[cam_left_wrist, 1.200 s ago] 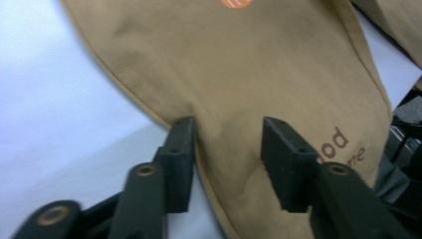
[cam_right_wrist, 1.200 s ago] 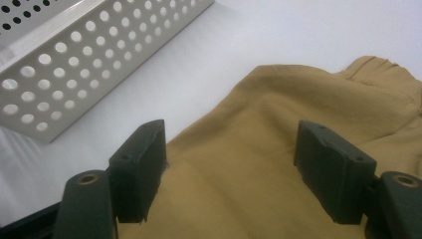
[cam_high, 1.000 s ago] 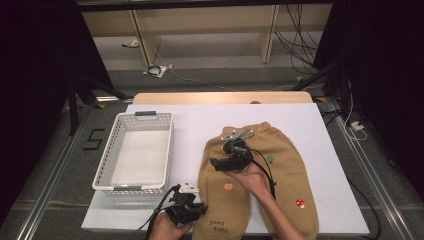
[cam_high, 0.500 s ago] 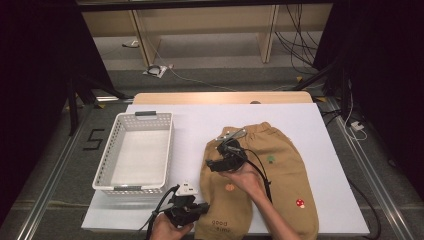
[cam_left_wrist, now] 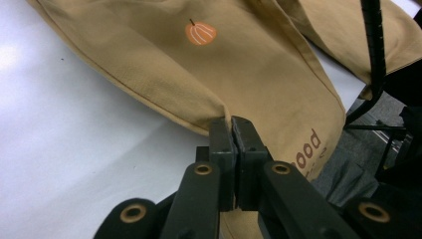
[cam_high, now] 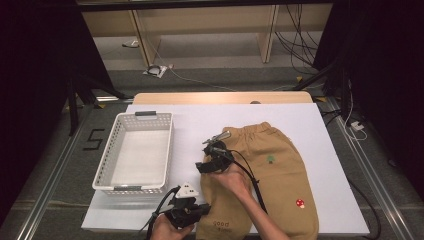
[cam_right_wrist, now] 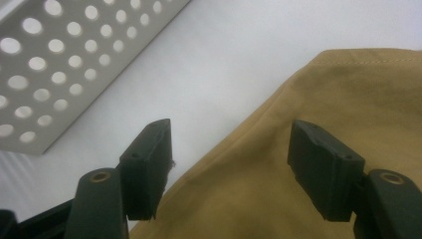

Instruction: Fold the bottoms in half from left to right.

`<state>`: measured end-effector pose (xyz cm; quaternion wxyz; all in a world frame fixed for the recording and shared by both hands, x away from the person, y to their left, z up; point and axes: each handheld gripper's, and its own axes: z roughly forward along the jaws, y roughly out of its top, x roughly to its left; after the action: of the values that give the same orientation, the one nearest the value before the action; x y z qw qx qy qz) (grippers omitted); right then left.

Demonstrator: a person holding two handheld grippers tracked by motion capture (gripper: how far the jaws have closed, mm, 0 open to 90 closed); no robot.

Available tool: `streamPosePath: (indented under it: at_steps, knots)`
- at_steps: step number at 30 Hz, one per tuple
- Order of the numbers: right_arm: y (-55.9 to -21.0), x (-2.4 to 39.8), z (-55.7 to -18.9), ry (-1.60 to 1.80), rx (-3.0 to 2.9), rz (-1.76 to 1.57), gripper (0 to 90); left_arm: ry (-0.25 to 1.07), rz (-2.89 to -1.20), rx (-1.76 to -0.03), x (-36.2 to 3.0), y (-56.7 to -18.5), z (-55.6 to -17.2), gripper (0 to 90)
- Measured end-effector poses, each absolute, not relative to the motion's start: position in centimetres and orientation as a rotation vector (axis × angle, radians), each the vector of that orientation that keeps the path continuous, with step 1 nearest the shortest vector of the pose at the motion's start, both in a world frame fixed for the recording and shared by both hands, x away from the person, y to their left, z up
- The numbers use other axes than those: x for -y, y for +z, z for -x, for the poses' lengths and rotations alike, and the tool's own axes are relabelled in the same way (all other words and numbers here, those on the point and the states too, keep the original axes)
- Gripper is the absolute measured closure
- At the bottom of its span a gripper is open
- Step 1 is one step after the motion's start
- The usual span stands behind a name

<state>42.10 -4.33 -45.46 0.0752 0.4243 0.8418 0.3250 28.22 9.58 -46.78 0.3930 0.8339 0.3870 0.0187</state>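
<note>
While the left hand-held gripper point(cam_left_wrist: 234, 149) pins the trousers' point(cam_high: 270, 175) near hem, the right hand-held gripper point(cam_right_wrist: 229, 164) straddles the left edge, jaws wide and closing, to fold

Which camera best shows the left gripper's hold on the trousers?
The left gripper view: the left gripper is pinched on the tan trousers at their edge. The high view shows it small, near the leg hem; the right gripper view shows trouser fabric.
</note>
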Motion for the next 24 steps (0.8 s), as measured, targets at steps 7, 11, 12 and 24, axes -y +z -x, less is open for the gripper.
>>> streamPosePath:
  at_steps: [7, 11, 12, 24]
  knots:
    - [-45.7, 4.4, -42.5, 0.960, -2.513, -1.290, 40.9, 0.048, -2.109, -0.960, -9.4, -46.6, -27.9, 88.1]
    - [-45.7, 4.6, -42.5, 0.948, -2.522, -1.294, 54.1, 0.048, -2.107, -0.954, -9.3, -46.5, -27.9, 88.1]
    - [-45.7, 4.6, -42.5, 0.948, -2.529, -1.293, 58.0, 0.048, -2.107, -0.952, -9.3, -46.4, -27.9, 88.2]
    - [-45.3, 5.6, -42.1, 0.970, -2.544, -1.270, 89.0, 0.022, -2.077, -0.938, -9.2, -46.1, -27.9, 88.1]
